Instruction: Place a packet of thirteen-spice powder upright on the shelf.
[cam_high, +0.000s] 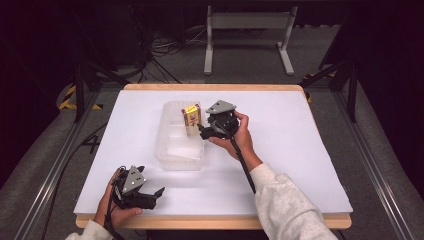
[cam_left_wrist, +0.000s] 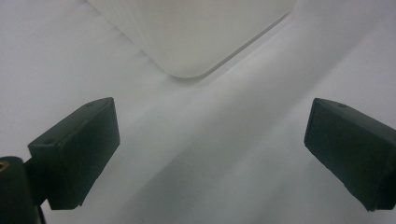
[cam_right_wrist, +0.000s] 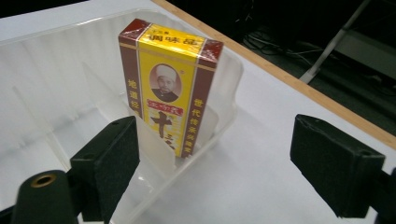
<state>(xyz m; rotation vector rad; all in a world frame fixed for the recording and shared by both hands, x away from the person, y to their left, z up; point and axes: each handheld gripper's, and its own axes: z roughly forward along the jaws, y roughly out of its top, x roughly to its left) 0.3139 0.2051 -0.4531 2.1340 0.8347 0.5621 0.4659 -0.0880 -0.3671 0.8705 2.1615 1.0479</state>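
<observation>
Yellow box (cam_right_wrist: 170, 88) stands upright in the tray's (cam_right_wrist: 60, 60) end compartment, right tool (cam_right_wrist: 215, 168) spread beside it.

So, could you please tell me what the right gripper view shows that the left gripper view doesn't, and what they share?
Right gripper view: a yellow and maroon box standing upright in the far compartment of the clear tray, the table's wooden edge and dark floor beyond, seen past the open right tool. Left gripper view: the open left tool above bare white tabletop, facing one rounded tray corner. Both share the tray, the white tabletop and empty jaws.
</observation>
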